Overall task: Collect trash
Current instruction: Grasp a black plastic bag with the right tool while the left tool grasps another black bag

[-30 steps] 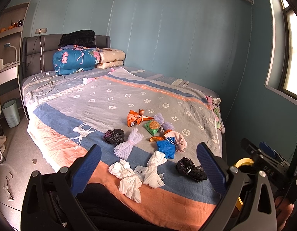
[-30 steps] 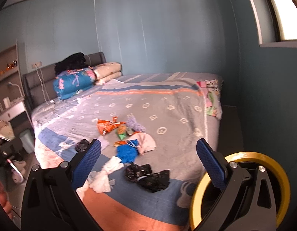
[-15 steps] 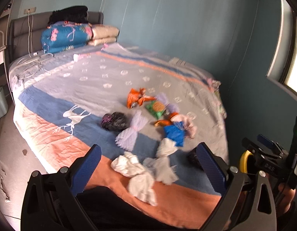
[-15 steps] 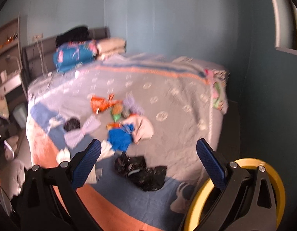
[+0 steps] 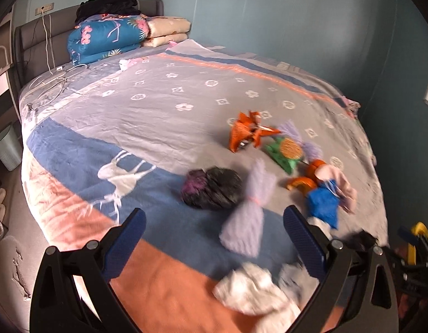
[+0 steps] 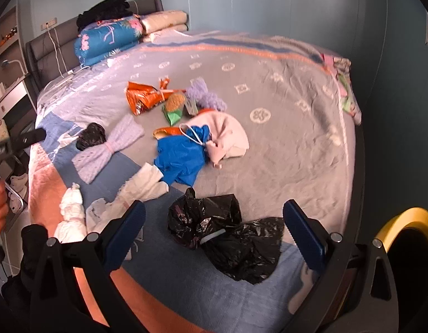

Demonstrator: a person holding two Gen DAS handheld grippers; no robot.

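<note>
Trash lies scattered on the bed (image 5: 164,105). In the left wrist view I see a dark crumpled bag (image 5: 211,187), a lilac tied bag (image 5: 250,211), white bags (image 5: 255,291), an orange snack wrapper (image 5: 247,133), a green packet (image 5: 286,152) and a blue bag (image 5: 323,201). My left gripper (image 5: 214,244) is open and empty above the lilac bag. In the right wrist view a black bag (image 6: 228,236) lies between the fingers of my open, empty right gripper (image 6: 214,233), with the blue bag (image 6: 183,155), a pink bag (image 6: 228,133) and white bags (image 6: 139,191) beyond.
Folded quilts (image 5: 108,38) and cables (image 5: 53,80) lie at the headboard end. A small bin (image 5: 7,149) stands on the floor left of the bed. A yellow-rimmed container (image 6: 408,244) is at the right gripper's lower right. Blue walls enclose the bed's far side.
Both grippers have moved forward and down toward the bed. The trash now looks larger and nearer. The black bag now sits between the right fingers. Both stay open.
</note>
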